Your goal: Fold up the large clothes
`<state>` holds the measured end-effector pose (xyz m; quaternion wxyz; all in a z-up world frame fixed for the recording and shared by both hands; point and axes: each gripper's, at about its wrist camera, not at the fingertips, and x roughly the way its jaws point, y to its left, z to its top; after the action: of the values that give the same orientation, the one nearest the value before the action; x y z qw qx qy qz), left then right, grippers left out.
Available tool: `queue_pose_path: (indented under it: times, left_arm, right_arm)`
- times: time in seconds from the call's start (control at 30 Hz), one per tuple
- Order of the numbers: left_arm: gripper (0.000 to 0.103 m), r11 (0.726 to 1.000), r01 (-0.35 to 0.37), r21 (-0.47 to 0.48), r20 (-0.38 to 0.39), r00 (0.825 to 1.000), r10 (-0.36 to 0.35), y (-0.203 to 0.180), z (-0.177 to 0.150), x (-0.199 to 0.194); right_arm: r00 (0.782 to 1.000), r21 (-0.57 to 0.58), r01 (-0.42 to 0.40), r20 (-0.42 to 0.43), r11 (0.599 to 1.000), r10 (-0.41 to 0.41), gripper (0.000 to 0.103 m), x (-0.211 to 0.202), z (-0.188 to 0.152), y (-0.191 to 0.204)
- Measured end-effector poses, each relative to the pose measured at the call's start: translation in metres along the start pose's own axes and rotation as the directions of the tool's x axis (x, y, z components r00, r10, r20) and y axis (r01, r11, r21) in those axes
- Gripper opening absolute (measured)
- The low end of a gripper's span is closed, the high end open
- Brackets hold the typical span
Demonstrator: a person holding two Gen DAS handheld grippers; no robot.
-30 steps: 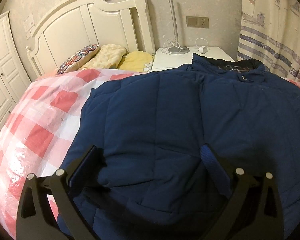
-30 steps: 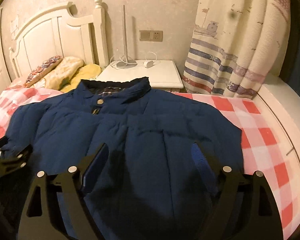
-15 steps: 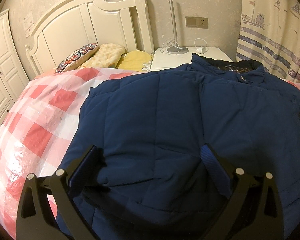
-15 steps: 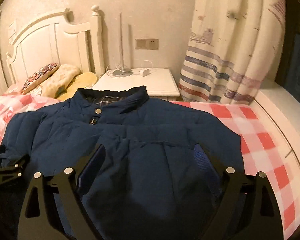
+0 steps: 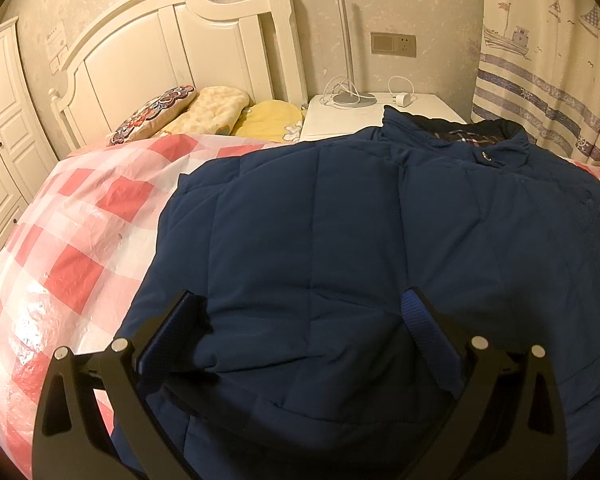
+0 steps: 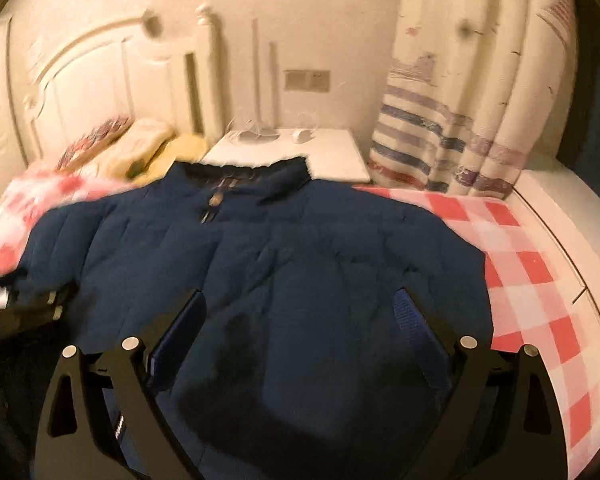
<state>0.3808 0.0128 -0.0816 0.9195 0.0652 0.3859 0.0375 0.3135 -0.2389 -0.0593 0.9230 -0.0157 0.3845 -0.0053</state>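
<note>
Fingers of the right gripper (image 6: 296, 332) are opening wide over the jacket (image 6: 284, 264), gripping nothing; the left gripper (image 5: 300, 332) gapes empty too. That jacket lies flat on the bed (image 5: 80, 240). Its puffy padding could slip from a shallow pinch.

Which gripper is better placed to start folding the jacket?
Left, probably: the left gripper sits open over the jacket near its side edge; the right gripper, jaws opening, hovers mid-body.
</note>
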Motion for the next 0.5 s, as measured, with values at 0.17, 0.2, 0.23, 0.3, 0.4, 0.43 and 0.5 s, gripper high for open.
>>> queue_pose_path:
  times: [0.17,0.2,0.23,0.3,0.4,0.43,0.5]
  left_arm:
    - [0.101,1.0,0.011,0.011,-0.025,1.0,-0.011,0.0,0.005,-0.006]
    - [0.101,0.999,0.05,-0.004,-0.013,0.999,-0.05,0.002,0.011,-0.016]
    - [0.101,0.997,0.07,-0.015,0.011,0.997,-0.07,0.002,0.017,-0.024]
    - [0.101,0.999,0.054,-0.003,0.059,0.997,-0.054,-0.002,0.032,-0.035]
    - [0.101,0.999,0.045,0.022,0.032,0.998,-0.046,-0.009,0.062,-0.015]
    - [0.101,0.999,0.044,0.007,-0.005,0.999,-0.044,-0.008,0.068,0.0]
    - [0.101,0.999,0.023,-0.046,-0.117,0.993,-0.028,0.002,0.073,0.046]
  right_arm:
    - [0.998,-0.082,0.058,-0.035,0.995,-0.061,0.096,0.016,-0.015,0.017]
    - [0.998,-0.078,0.053,-0.036,0.996,-0.056,0.096,0.015,-0.016,0.016]
    - [0.998,-0.073,0.047,-0.037,0.996,-0.05,0.096,0.015,-0.017,0.015]
    - [0.998,-0.07,0.041,-0.039,0.997,-0.044,0.096,0.016,-0.017,0.012]
    - [0.998,-0.071,0.039,-0.043,0.997,-0.042,0.096,0.017,-0.015,0.011]
    - [0.998,-0.07,0.037,-0.044,0.997,-0.04,0.096,0.018,-0.014,0.01]
    - [0.998,-0.068,0.033,-0.045,0.997,-0.037,0.096,0.019,-0.012,0.009]
